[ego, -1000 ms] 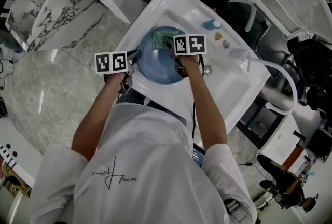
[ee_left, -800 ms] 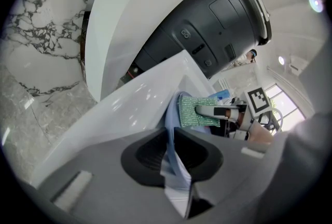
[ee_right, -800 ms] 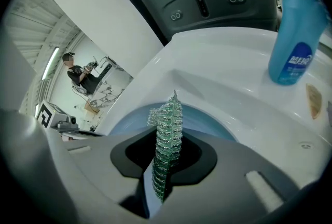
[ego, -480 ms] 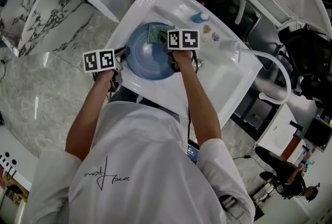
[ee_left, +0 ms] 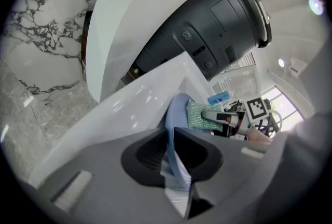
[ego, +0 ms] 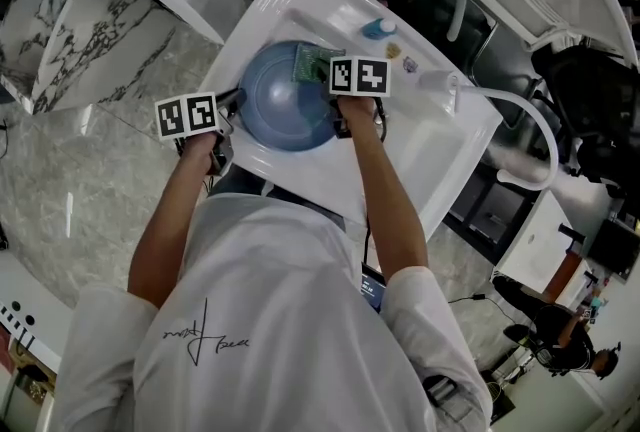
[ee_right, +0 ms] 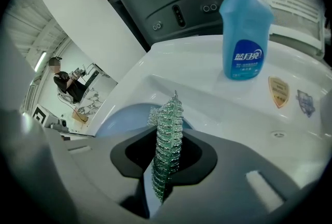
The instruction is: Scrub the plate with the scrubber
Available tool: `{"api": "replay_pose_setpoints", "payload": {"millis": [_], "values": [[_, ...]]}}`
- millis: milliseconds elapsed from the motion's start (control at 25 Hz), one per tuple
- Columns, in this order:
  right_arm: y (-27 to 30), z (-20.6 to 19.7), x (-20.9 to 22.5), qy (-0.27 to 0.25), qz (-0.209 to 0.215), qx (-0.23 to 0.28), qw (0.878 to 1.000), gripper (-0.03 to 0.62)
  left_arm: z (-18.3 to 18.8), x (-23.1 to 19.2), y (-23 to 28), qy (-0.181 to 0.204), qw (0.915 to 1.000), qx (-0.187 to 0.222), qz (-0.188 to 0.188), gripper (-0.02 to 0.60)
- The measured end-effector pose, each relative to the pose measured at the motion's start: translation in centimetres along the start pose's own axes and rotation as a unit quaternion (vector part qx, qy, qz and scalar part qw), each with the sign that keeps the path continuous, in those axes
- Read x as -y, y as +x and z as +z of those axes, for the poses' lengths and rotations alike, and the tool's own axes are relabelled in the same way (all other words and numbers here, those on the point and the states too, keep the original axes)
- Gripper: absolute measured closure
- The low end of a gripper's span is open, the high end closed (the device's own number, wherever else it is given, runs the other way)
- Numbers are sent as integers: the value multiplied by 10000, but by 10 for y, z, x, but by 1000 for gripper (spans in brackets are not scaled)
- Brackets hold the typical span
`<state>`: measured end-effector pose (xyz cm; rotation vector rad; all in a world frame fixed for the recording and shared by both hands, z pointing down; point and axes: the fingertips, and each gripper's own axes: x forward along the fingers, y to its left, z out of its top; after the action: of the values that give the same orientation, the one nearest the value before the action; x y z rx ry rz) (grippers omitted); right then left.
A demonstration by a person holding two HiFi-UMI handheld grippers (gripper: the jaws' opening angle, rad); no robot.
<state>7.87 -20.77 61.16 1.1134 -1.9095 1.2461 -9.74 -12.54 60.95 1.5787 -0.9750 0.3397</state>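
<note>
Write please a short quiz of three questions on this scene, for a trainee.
1. True or false: the left gripper is shut on the plate.
2. What does the right gripper hold? A) scrubber B) spoon C) nothing
3. Fill in: the bottle stands on the rim of the ____.

Key: 1 true; 2 A; 3 sink.

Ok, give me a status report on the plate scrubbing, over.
Left gripper shut on plate rim, plate over sink. Right gripper shut on scrubber, at plate's far edge. Blue bottle on sink ledge, off to the side.
</note>
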Motion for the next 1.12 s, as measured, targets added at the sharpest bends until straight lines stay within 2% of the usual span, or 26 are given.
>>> {"api": "replay_pose_setpoints", "payload": {"millis": [160,320,400,680,1120], "values": [[-6,-3,10,58,-124,42,9999,534,0,0,0,-69,10000,11,-64,483],[-11,-7,17,86,-214,47,9997,534,1,0,-1,-503,9982,89,-310,483],[-13,-8,20,121,-247,61,9996,533,1,0,-1,-583,9976,124,-346,483],[-24,-12,28,-43,-491,44,9988,534,1,-2,-1,-526,9983,129,-190,485],[-41,-23,43,-335,-842,-40,9959,533,2,-2,-1,-499,9984,180,-197,485]]}}
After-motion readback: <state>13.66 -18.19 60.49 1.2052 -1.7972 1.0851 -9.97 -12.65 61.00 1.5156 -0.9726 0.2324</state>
